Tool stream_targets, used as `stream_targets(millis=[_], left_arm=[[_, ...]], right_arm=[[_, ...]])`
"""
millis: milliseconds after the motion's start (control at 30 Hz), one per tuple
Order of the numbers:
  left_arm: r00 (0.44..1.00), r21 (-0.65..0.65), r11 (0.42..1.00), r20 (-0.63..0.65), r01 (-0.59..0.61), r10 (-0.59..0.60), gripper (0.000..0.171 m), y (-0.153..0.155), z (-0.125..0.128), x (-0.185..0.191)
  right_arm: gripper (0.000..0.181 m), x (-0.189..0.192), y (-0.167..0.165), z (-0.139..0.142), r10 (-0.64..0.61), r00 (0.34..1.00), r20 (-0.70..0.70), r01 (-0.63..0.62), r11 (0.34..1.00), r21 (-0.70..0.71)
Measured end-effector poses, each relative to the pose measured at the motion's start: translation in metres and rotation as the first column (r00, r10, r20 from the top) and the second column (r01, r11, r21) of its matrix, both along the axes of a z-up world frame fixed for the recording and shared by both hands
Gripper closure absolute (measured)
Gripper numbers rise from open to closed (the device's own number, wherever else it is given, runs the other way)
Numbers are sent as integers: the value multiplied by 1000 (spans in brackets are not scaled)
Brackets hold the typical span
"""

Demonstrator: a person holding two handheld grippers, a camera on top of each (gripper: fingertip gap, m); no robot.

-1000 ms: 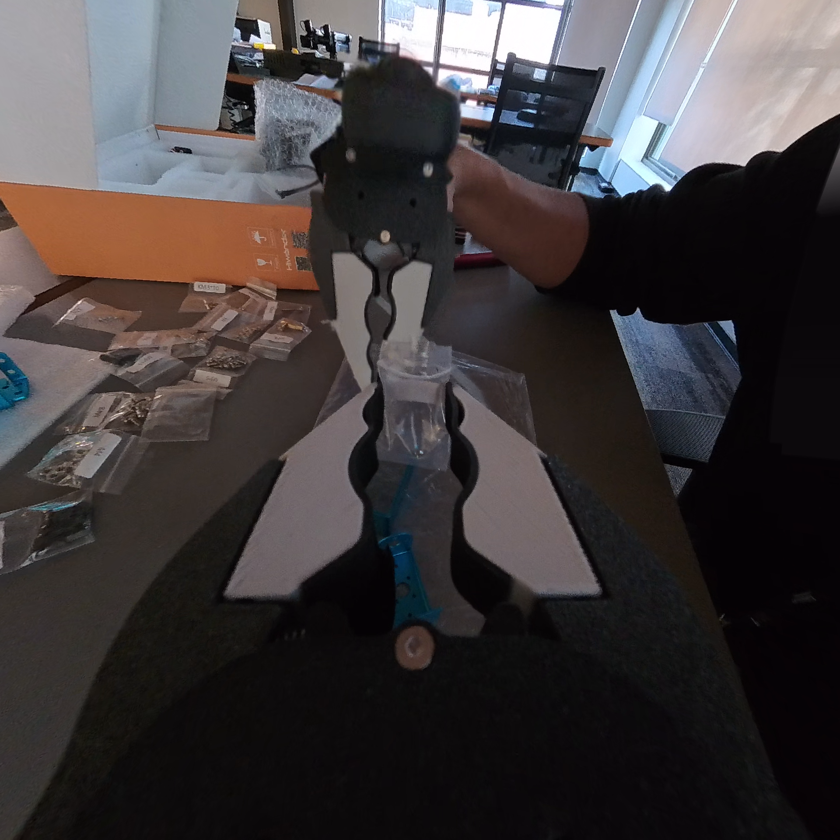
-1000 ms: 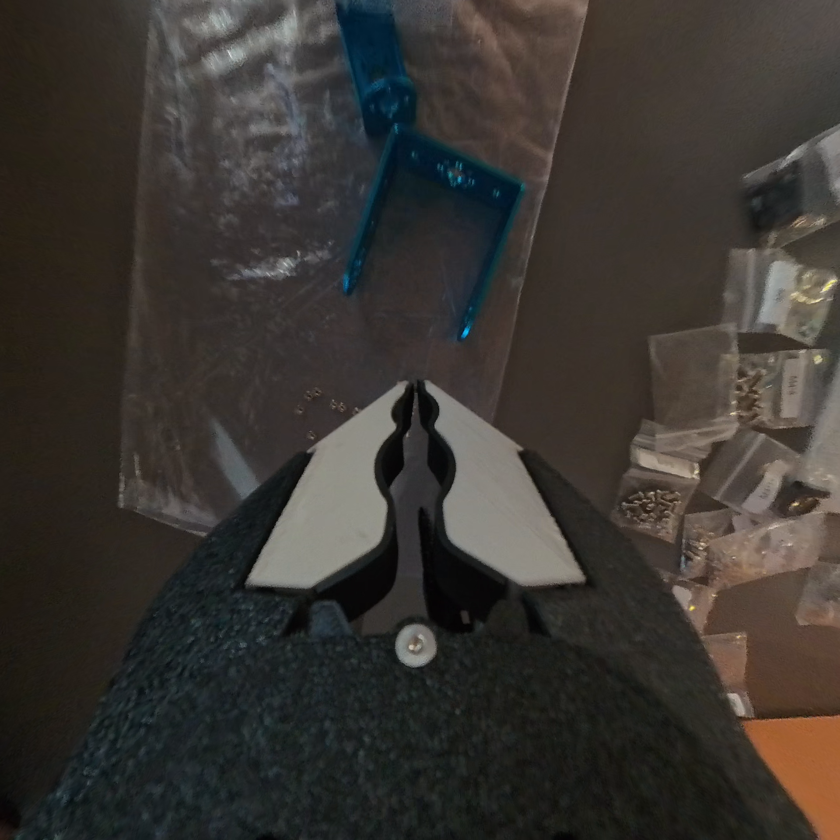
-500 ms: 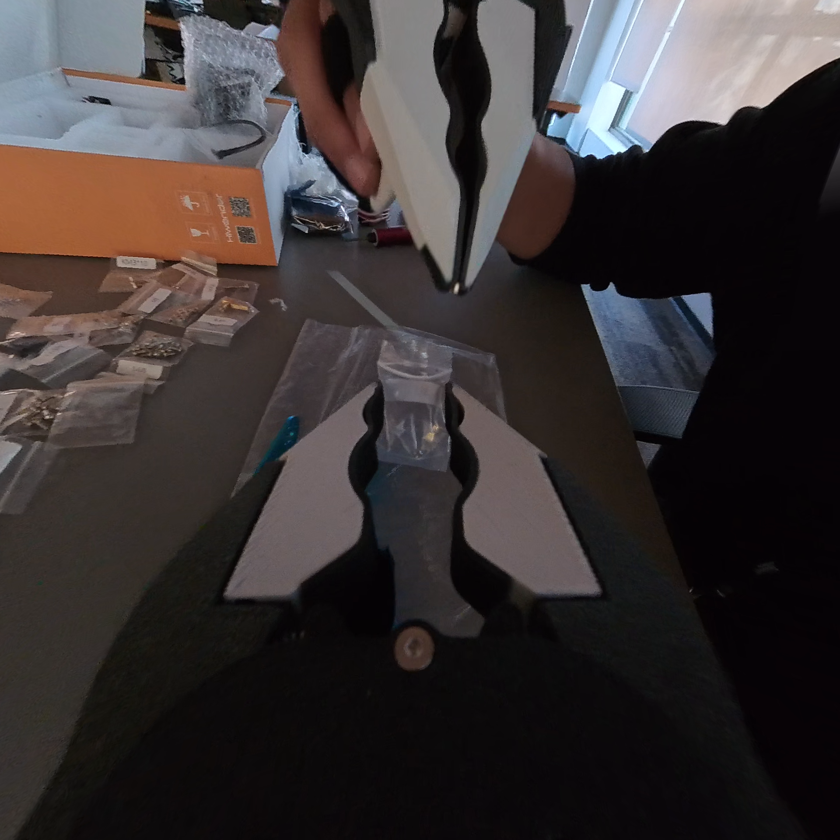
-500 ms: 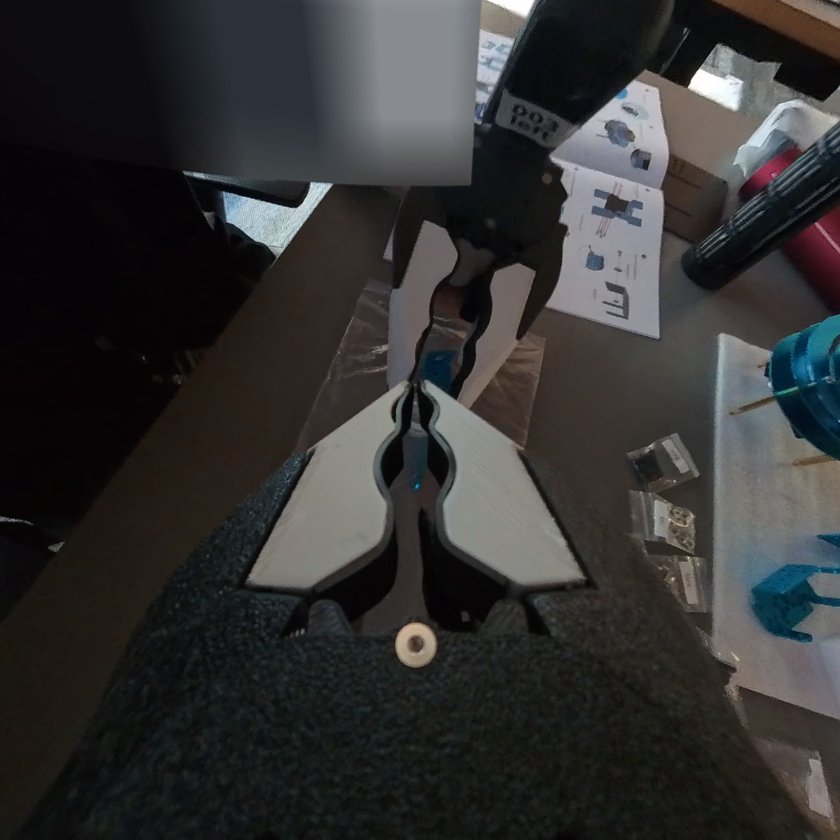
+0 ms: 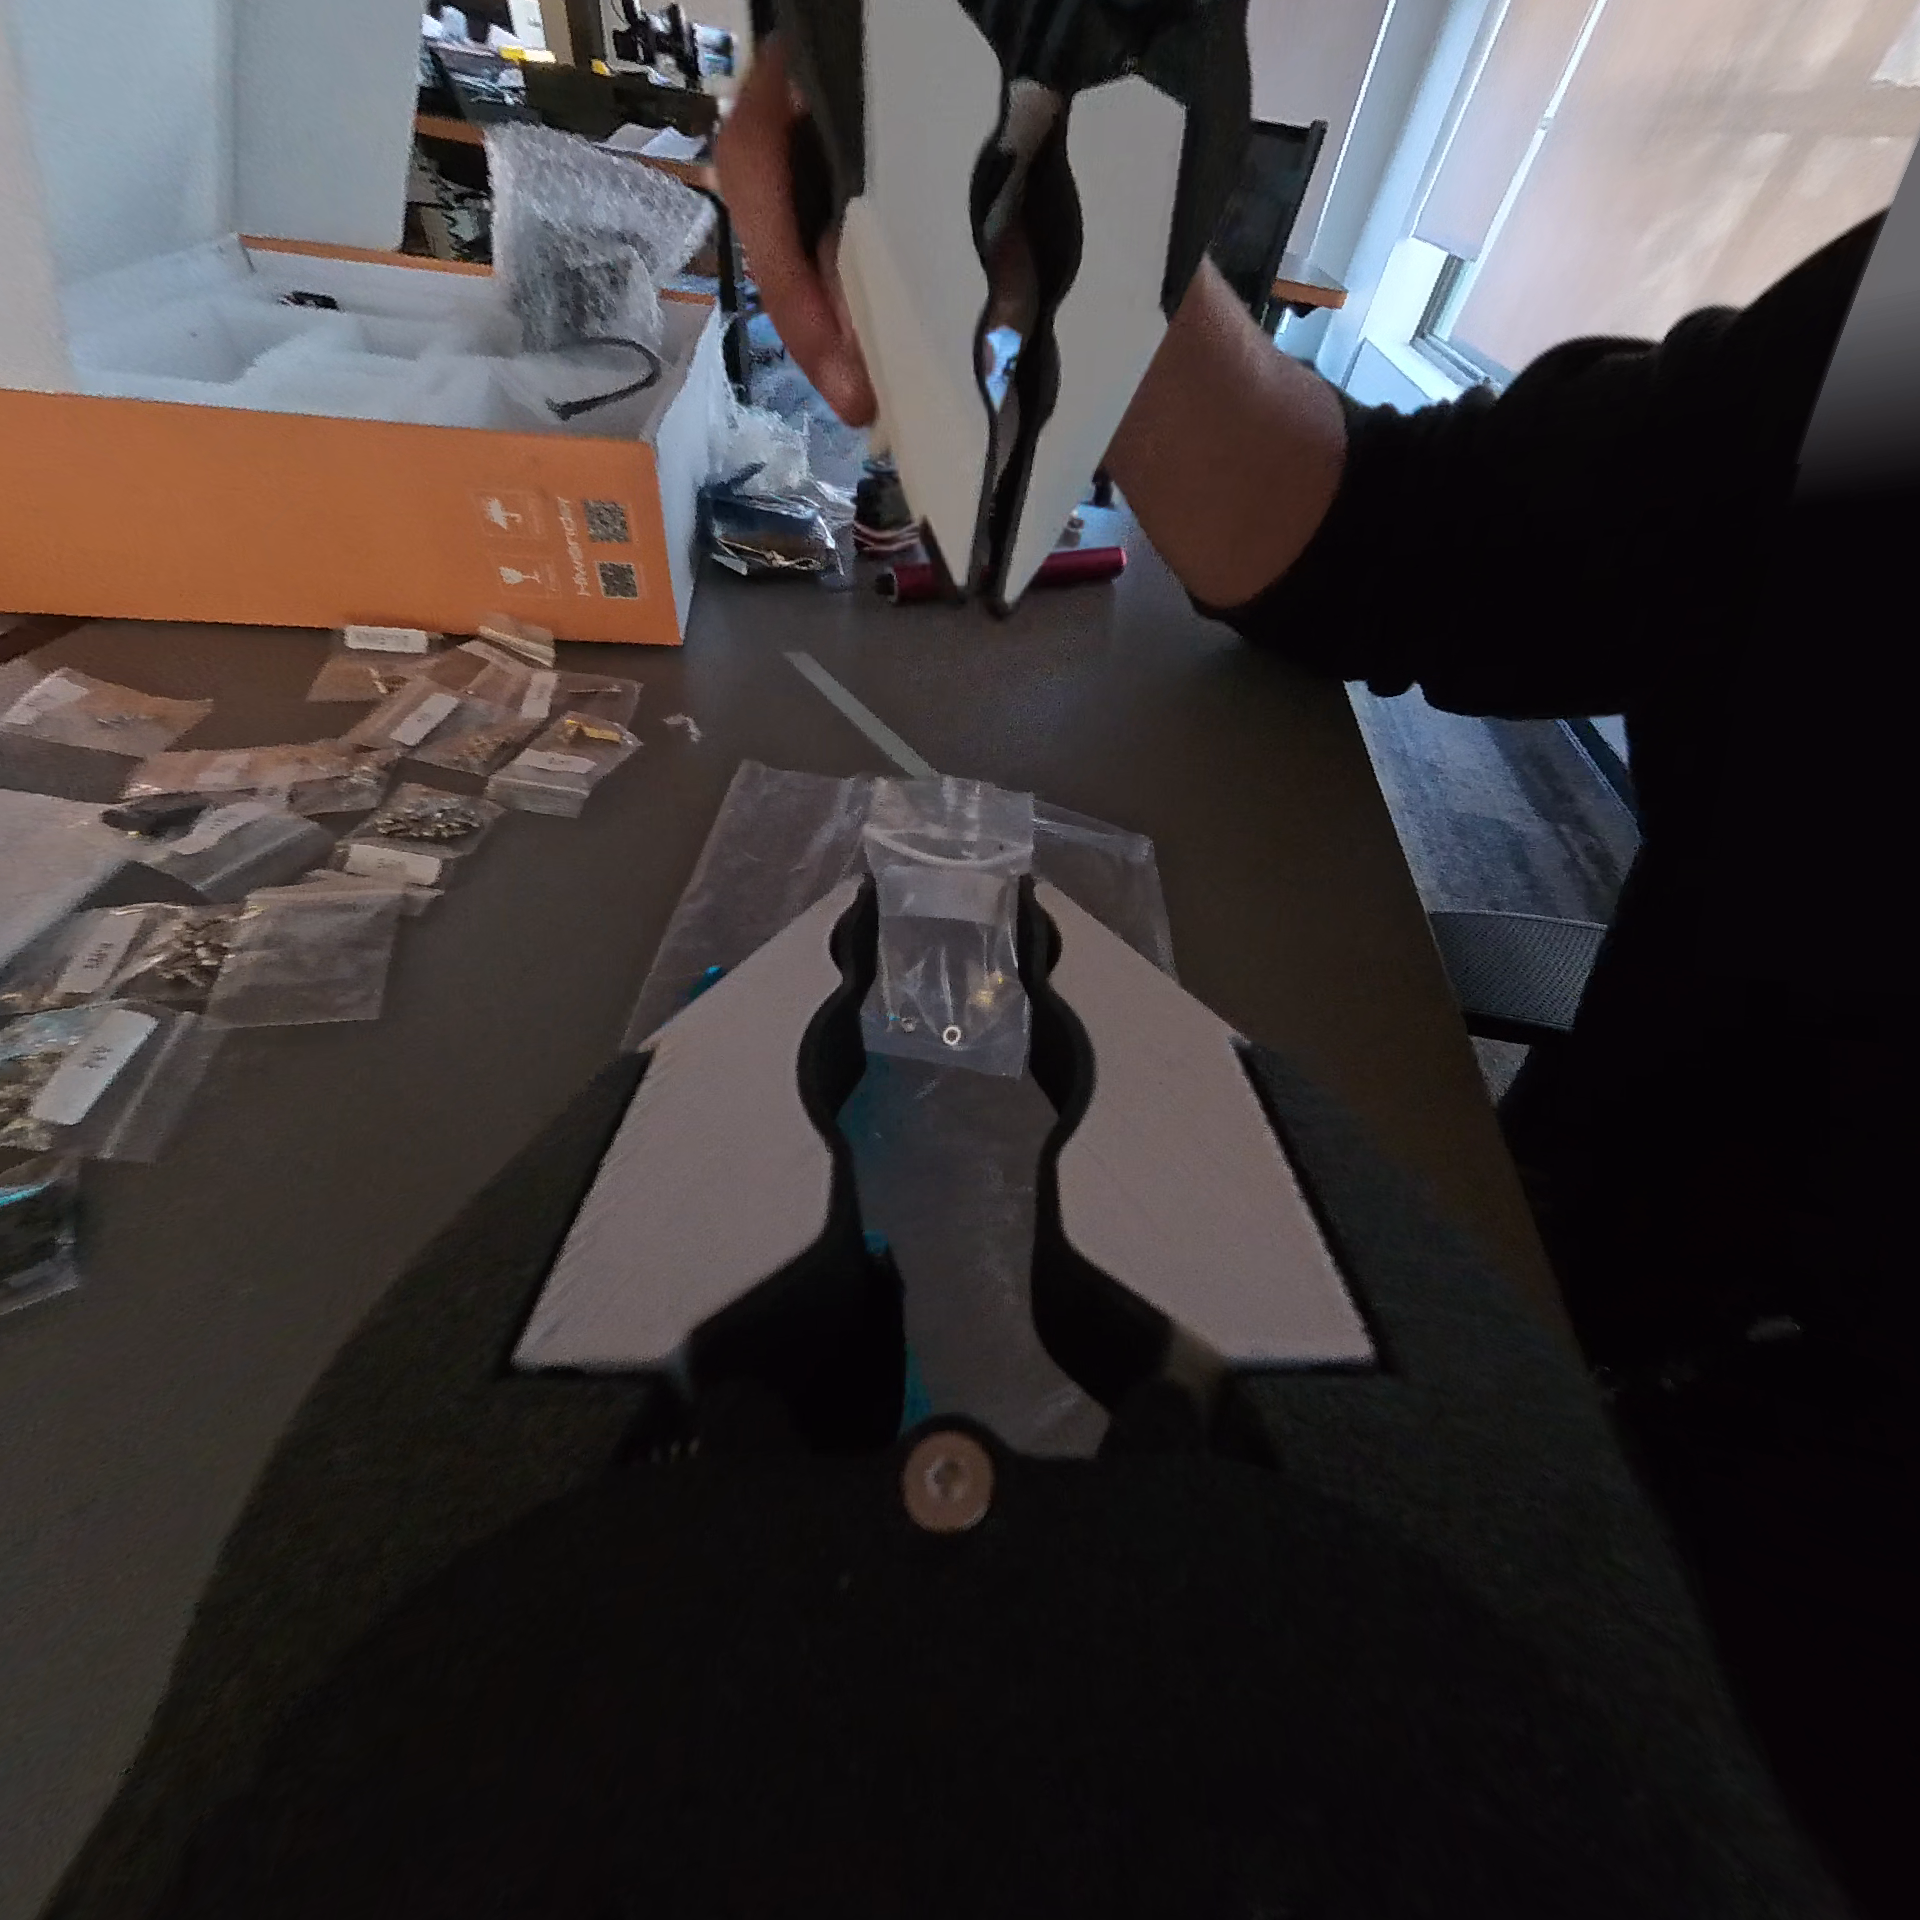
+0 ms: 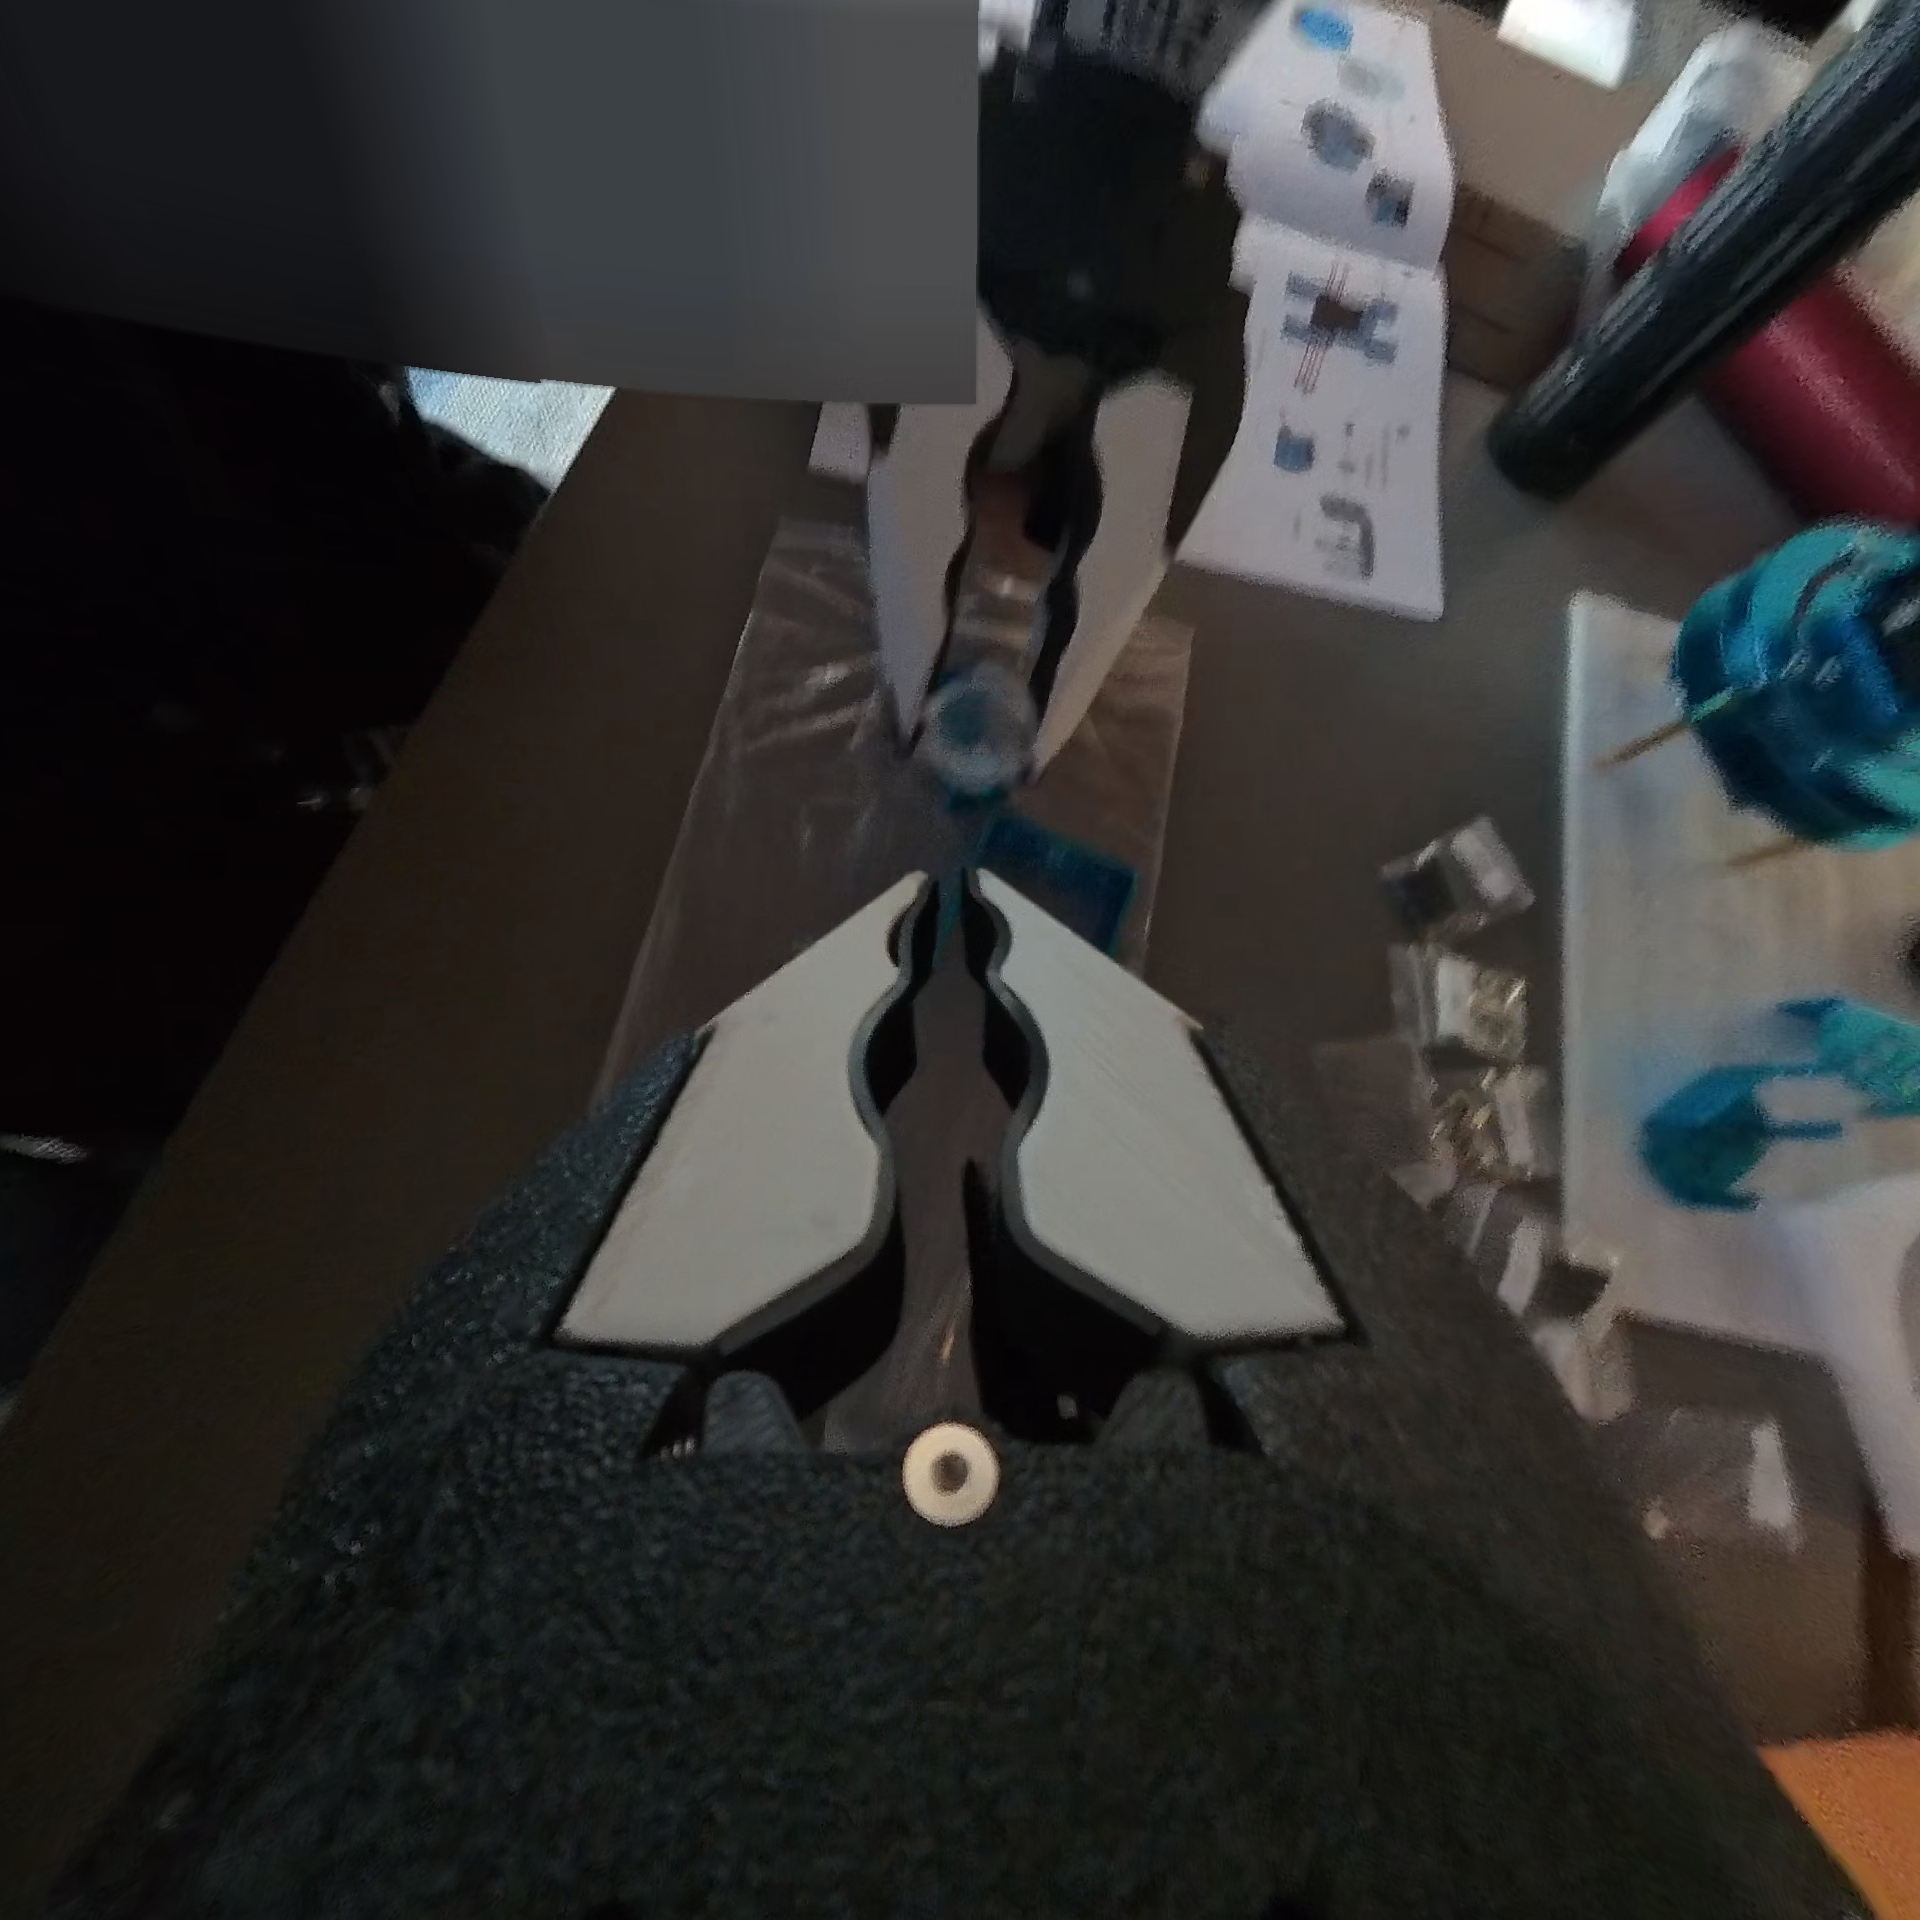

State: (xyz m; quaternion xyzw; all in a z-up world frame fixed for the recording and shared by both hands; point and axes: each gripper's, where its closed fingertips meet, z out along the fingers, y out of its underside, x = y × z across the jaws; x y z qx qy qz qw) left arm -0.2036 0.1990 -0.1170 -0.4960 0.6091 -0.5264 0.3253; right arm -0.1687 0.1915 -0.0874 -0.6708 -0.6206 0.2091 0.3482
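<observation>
Left claw (image 5: 948, 914) pinches a small clear bag (image 5: 951, 935); right claw (image 6: 948, 883) pressed together, seemingly empty, above the table (image 5: 1195, 727).

Blue part (image 6: 1060, 894) blurred, mostly hidden.

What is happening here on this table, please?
A person works with a tool in each hand over a dark table. The left tool grips a small clear bag holding tiny metal parts, above a larger clear bag lying flat. The right tool is raised in front, jaws closed, seemingly empty. More small bags and an orange box lie to the left.
</observation>
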Motion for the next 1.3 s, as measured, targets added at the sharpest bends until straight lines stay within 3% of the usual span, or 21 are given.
stream_targets(millis=[100,167,333,867,1200,1300], left_arm=[[1000,-12,1000,7,-23,24,146,8,3,-1],[1000,-20,999,8,-26,26,146,10,4,-2],[1000,-4,1000,-11,-4,4,146,3,0,-1],[997,8,999,-65,48,-48,146,-14,-17,4],[995,29,998,-89,55,-52,146,-18,-23,5],[994,27,998,-94,64,-61,146,-21,-24,5]], right_arm=[[173,46,-2,-56,-87,978,189,102,992,-72],[173,58,-13,-93,-80,963,256,125,978,-165],[174,67,-14,-130,-89,951,297,153,967,-202],[181,59,-14,-132,-79,946,316,132,979,-153],[181,53,-12,-112,-94,966,241,130,982,-140],[173,56,-12,-122,-100,949,300,144,981,-129]])
